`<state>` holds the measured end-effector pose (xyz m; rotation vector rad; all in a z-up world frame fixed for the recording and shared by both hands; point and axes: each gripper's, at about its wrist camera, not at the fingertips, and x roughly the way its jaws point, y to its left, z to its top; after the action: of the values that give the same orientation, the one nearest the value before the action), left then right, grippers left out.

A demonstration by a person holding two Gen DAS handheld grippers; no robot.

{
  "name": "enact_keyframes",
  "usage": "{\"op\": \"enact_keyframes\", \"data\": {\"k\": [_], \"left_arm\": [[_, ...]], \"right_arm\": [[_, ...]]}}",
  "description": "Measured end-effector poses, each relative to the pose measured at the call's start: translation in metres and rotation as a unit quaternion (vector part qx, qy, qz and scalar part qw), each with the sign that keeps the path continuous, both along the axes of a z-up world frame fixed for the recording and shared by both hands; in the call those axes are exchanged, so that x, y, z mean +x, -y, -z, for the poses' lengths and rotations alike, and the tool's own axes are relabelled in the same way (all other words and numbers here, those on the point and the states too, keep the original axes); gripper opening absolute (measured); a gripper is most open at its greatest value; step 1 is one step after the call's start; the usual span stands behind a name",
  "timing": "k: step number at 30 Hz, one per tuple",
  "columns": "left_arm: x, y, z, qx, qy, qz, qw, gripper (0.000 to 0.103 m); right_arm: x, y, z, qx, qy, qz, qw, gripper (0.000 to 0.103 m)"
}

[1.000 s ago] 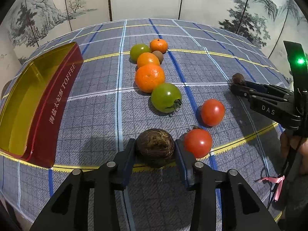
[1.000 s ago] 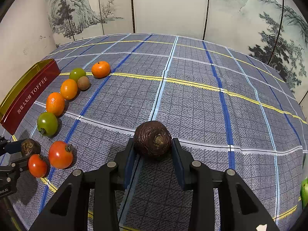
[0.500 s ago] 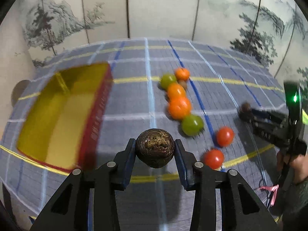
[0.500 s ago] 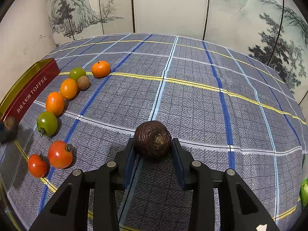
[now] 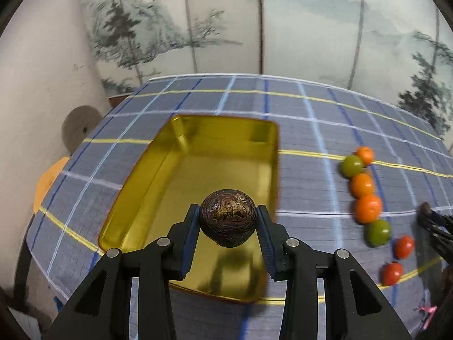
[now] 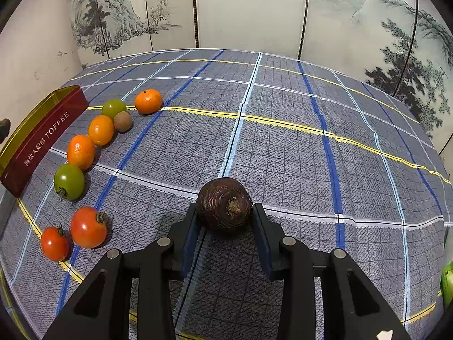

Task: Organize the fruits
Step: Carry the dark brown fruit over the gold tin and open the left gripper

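Gripping across its widest middle, the left gripper (image 5: 228, 218) pinched a dark fruit (image 5: 228, 217), probably firm, rough-skinned; the right gripper (image 6: 225, 217) clamped another fruit (image 6: 224, 206) likewise.

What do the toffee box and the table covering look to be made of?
Toffee box: probably thin metal tin; its glossy gold inside mirrors the held fruit, with a rolled rim and red printed outside. Table covering: woven cloth, matte, with visible weave texture and plaid stripes.

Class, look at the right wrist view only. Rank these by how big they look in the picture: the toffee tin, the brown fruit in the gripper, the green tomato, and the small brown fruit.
1. toffee tin
2. brown fruit, though nearness to the camera enlarges it
3. green tomato
4. small brown fruit
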<state>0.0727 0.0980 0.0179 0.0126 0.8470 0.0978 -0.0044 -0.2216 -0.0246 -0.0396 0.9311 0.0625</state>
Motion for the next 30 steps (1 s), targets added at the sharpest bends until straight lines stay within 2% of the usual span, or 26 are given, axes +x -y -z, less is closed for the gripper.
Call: {"op": "enact_keyframes", "data": {"k": [14, 30], "left_arm": [[0.008, -0.002, 0.037, -0.011, -0.044, -0.012, 0.9989, 0.041], [0.006, 0.014, 0.040, -0.022, -0.050, 0.000, 0.9985, 0.041]], "right_arm": [[0.000, 0.000, 0.000, 0.000, 0.000, 0.000, 1.000, 0.034], [0.000, 0.000, 0.000, 0.000, 0.000, 0.000, 1.000, 0.034]]}}
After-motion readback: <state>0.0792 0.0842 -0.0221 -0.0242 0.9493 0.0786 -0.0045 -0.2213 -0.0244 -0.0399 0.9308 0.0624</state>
